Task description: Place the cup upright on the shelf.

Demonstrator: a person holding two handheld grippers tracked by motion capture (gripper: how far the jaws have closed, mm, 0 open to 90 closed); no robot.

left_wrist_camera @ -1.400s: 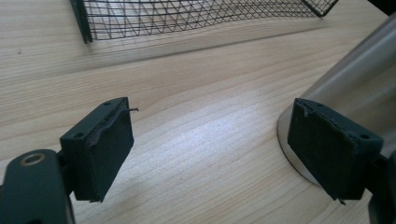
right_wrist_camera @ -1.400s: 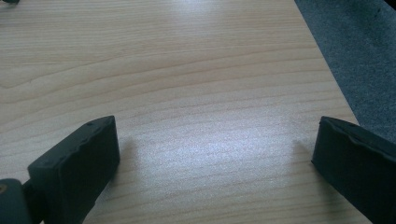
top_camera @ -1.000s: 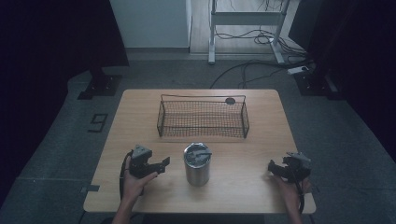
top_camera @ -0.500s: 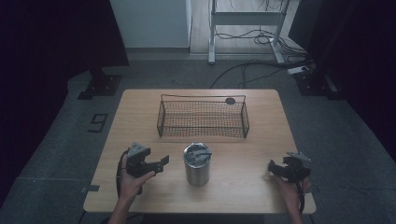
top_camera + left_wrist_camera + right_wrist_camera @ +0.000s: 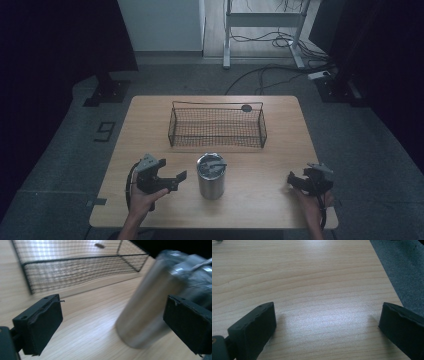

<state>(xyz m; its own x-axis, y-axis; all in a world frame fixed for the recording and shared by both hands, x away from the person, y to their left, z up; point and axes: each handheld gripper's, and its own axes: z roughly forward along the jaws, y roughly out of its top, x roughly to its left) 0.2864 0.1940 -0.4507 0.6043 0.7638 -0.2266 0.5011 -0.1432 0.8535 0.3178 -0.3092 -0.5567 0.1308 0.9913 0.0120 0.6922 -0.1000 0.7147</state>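
Note:
A steel tumbler [image 5: 211, 177] with a lidded top stands upright near the table's front middle; it looks blurred in the left gripper view, tumbler [image 5: 147, 312]. My left gripper [image 5: 178, 181] hovers just left of it, apart from it, pointing toward it. Its jaws have just been opening and stand open, left gripper [image 5: 113, 311], with nothing between the pads. My right gripper [image 5: 291, 179] rests at the table's front right, open, right gripper [image 5: 327, 317], with bare wood between its jaws.
A black wire basket [image 5: 217, 131] sits empty behind the tumbler, basket [image 5: 75, 267]. A small dark disc [image 5: 246, 107] lies on the wooden table [image 5: 145, 130] behind the basket. Cables and a desk frame stand on the floor beyond.
The left gripper's jaws have gone from shut to wide open, and the left hand has lifted a little. The right gripper has stayed where it was.

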